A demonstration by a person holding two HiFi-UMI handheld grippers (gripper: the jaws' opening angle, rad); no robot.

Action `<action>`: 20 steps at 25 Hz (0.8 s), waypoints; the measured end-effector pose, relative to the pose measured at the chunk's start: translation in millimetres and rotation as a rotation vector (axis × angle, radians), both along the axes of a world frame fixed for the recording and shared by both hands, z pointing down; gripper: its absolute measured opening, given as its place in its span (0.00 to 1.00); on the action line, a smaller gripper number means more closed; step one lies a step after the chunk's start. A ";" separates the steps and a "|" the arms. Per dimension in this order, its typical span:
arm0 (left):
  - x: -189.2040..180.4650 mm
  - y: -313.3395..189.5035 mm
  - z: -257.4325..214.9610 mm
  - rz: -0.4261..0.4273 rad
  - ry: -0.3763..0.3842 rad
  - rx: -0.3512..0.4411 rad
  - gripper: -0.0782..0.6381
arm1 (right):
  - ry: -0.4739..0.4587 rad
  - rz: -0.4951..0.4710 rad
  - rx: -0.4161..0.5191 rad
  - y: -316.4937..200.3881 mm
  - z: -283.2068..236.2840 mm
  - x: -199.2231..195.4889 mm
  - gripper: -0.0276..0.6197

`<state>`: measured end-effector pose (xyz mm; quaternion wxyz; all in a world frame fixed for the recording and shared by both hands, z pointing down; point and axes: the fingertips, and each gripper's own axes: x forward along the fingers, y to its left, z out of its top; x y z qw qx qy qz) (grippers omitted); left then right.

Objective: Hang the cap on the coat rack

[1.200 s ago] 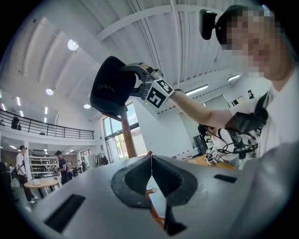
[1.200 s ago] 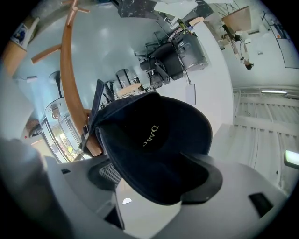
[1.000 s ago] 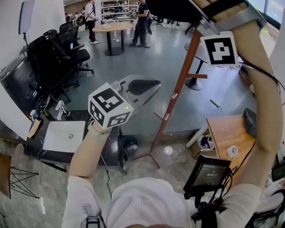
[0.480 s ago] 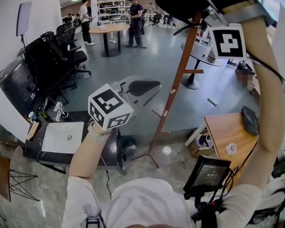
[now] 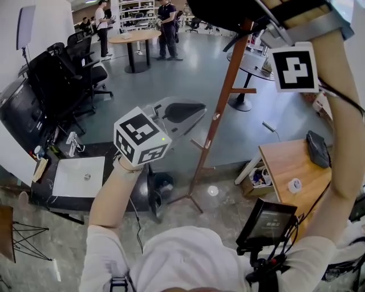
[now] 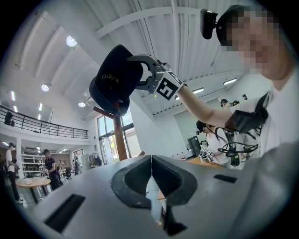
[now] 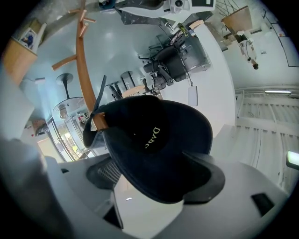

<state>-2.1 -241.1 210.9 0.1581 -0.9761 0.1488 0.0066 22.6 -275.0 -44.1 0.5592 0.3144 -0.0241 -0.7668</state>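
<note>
A dark cap [image 5: 222, 11] sits over the top of the brown wooden coat rack [image 5: 219, 108], high at the head view's upper edge. My right gripper [image 7: 156, 182] is raised up to it with its jaws spread wide. The cap's brim [image 7: 154, 140] lies between them and rests over one jaw, and the pads do not squeeze it. In the left gripper view the cap [image 6: 114, 79] covers the rack's pole [image 6: 120, 142], with the right gripper [image 6: 140, 70] curved around its edge. My left gripper [image 5: 197, 111] hangs at chest height left of the pole, shut and empty [image 6: 151, 172].
The rack's side pegs [image 5: 245, 91] stick out below the cap. A wooden desk [image 5: 291, 165] stands at the right, black office chairs [image 5: 63, 74] at the left. People stand by a round table [image 5: 134, 35] at the back. A small screen [image 5: 267, 221] hangs on my chest.
The right gripper's marker cube has drifted slightly down and right beside the rack's top. The cap stays on the rack. The left gripper has not moved.
</note>
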 end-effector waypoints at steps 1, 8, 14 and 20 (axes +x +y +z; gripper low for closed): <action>0.5 1.4 -0.6 0.004 0.002 0.000 0.12 | -0.004 0.004 -0.009 0.2 2.7 1.5 0.60; 8.0 5.4 2.4 0.032 0.000 -0.008 0.12 | -0.047 0.034 -0.009 -1.5 23.3 22.0 0.60; 17.2 7.8 15.0 0.059 -0.014 -0.025 0.12 | -0.104 0.003 0.060 -7.8 47.9 34.7 0.60; 23.5 4.8 25.2 0.072 -0.021 -0.045 0.12 | -0.170 -0.046 0.113 -6.6 70.6 43.4 0.60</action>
